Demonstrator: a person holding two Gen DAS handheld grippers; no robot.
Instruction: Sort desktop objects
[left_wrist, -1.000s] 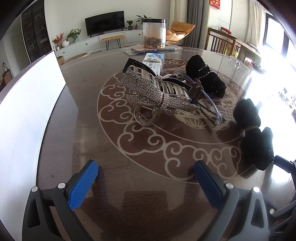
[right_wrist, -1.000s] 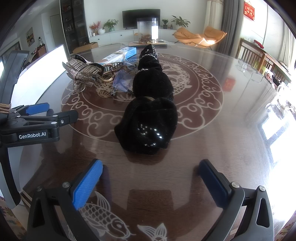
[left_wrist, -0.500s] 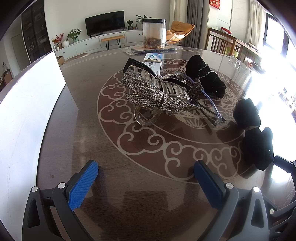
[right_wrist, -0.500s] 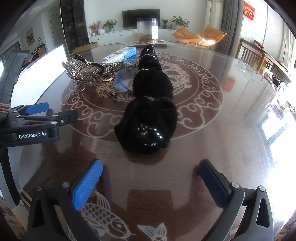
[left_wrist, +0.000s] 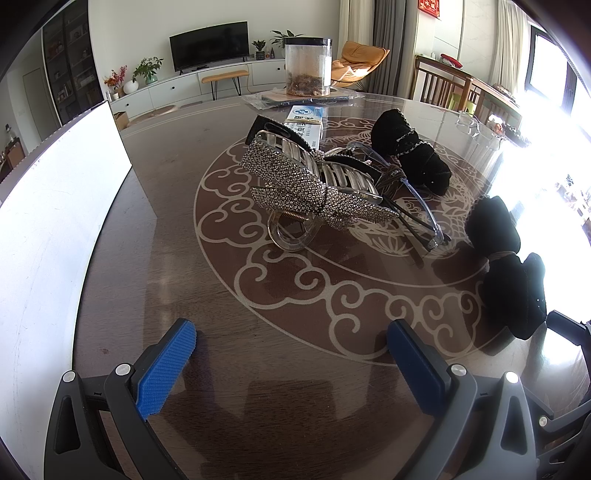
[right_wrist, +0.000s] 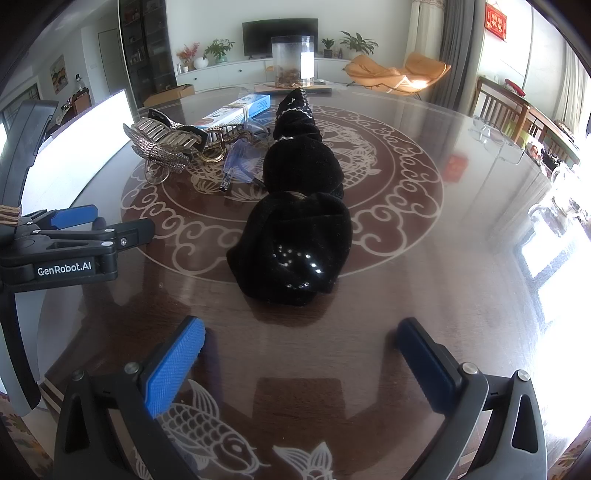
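A rhinestone bow hair claw (left_wrist: 314, 188) (right_wrist: 159, 147) lies mid-table, with clear-framed glasses (left_wrist: 410, 199) (right_wrist: 240, 158) beside it. A black velvet bow (right_wrist: 295, 236) (left_wrist: 509, 266) lies straight ahead of my right gripper (right_wrist: 299, 354), which is open and holds nothing. Farther back rests a second black velvet piece with a bead chain (left_wrist: 406, 151) (right_wrist: 295, 114), and a blue and white box (left_wrist: 306, 122) (right_wrist: 236, 110). My left gripper (left_wrist: 291, 354) is open and empty, short of the hair claw; it also shows at the left of the right wrist view (right_wrist: 74, 232).
A white box wall (left_wrist: 55, 229) (right_wrist: 85, 140) stands along the table's left side. A clear jar (left_wrist: 308, 66) (right_wrist: 293, 61) sits on a tray at the far edge. The glass-topped round table (left_wrist: 258, 369) has bare surface just before both grippers. Chairs stand at the right.
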